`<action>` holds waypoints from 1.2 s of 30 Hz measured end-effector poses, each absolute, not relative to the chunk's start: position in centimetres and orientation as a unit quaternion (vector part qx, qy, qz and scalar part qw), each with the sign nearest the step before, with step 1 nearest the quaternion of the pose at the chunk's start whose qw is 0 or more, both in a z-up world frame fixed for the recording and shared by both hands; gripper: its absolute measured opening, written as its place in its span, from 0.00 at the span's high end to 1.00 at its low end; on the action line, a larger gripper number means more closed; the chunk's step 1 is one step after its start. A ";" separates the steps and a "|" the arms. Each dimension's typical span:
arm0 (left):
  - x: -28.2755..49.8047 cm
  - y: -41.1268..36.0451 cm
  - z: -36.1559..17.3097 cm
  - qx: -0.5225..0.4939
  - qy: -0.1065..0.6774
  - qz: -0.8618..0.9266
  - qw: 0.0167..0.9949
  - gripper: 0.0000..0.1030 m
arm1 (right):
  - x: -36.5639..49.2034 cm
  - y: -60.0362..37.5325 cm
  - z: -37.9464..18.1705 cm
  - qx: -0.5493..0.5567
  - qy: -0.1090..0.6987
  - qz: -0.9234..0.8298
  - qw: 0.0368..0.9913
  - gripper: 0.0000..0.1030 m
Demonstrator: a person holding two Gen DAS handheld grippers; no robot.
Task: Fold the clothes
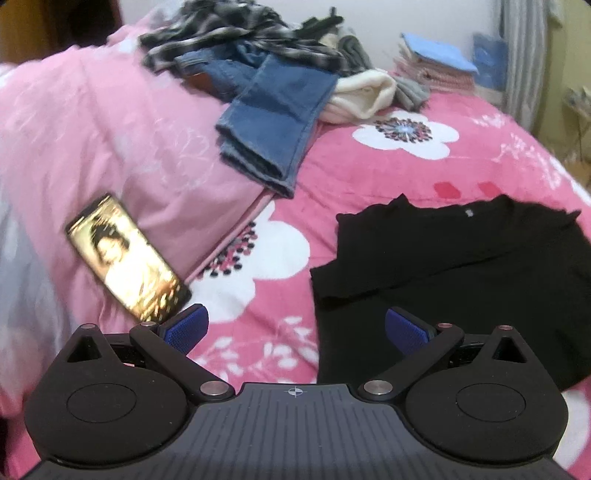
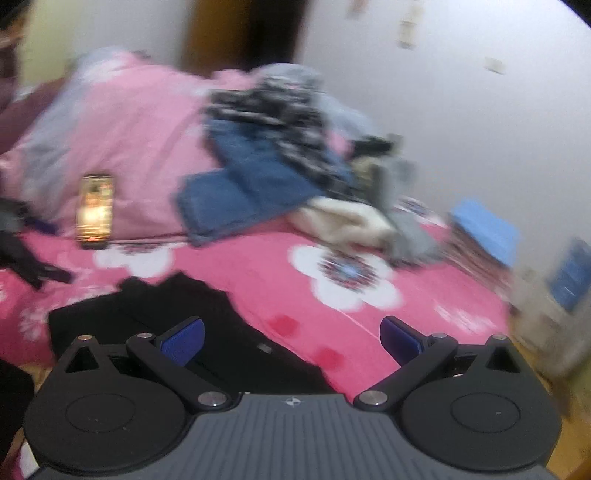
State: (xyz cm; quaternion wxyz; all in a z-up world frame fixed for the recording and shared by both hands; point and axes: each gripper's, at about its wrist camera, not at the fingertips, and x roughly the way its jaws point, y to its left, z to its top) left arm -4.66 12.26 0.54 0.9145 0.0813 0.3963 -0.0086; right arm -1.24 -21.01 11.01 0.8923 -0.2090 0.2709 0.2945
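Note:
A black top (image 1: 454,284) lies partly folded on the pink flowered bedspread (image 1: 369,184), at the right of the left wrist view. My left gripper (image 1: 295,326) hovers open just off its left edge, nothing between the blue pads (image 1: 186,326). In the blurred right wrist view the same black top (image 2: 155,317) lies lower left. My right gripper (image 2: 291,339) is open above its right part and the bedspread (image 2: 369,332), holding nothing. Further back lies a heap of unfolded clothes: blue jeans (image 1: 273,122), a black-and-white patterned garment (image 1: 236,33), a cream knit (image 1: 362,96) and a grey piece (image 1: 410,92).
A phone (image 1: 127,258) with a lit screen rests against a bunched pink quilt (image 1: 92,140) at the left. A stack of folded pink and blue cloths (image 1: 436,62) sits at the far right by the wall. The bed's edge and wooden floor (image 2: 569,443) lie to the right.

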 end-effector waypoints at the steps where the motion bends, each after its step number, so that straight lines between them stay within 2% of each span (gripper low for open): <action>1: -4.2 12.2 0.3 0.087 0.395 -0.010 0.915 0.00 | -0.6 -20.2 10.9 -0.216 0.270 0.319 0.883 0.00; 5: -2.4 12.2 -0.8 0.104 0.402 -0.015 0.910 0.02 | 1.1 -15.8 9.0 -0.271 0.279 0.397 0.832 0.00; 11: -0.7 13.2 -2.0 0.046 0.422 -0.072 0.902 0.07 | 1.0 -10.7 3.3 -0.339 0.291 0.478 0.756 0.05; 14: 0.4 13.7 -3.0 0.007 0.440 -0.081 0.894 0.19 | 1.0 -10.0 0.8 -0.338 0.295 0.497 0.743 0.16; 16: 1.3 14.1 -3.7 -0.014 0.455 -0.085 0.886 0.31 | 1.1 -9.8 -0.5 -0.338 0.295 0.503 0.739 0.28; 19: 2.5 14.7 -4.6 -0.047 0.473 -0.090 0.875 0.40 | 1.6 -9.4 -1.9 -0.341 0.284 0.504 0.741 0.41; 21: 3.2 15.3 -5.0 -0.077 0.484 -0.093 0.866 0.42 | 2.1 -9.0 -2.5 -0.336 0.280 0.507 0.742 0.50; 23: 3.8 15.8 -5.5 -0.112 0.496 -0.094 0.856 0.46 | 2.6 -8.5 -2.9 -0.326 0.277 0.513 0.744 0.52; 25: 4.3 16.3 -5.9 -0.147 0.504 -0.094 0.846 0.56 | 2.9 -7.8 -3.2 -0.317 0.269 0.522 0.744 0.55; 27: 4.6 16.8 -6.2 -0.182 0.509 -0.094 0.836 0.60 | 3.2 -6.9 -3.6 -0.311 0.262 0.531 0.744 0.55; 36: 5.5 20.0 -7.4 -0.356 0.508 -0.094 0.779 0.61 | 3.4 -3.0 -6.4 -0.313 0.243 0.567 0.723 0.56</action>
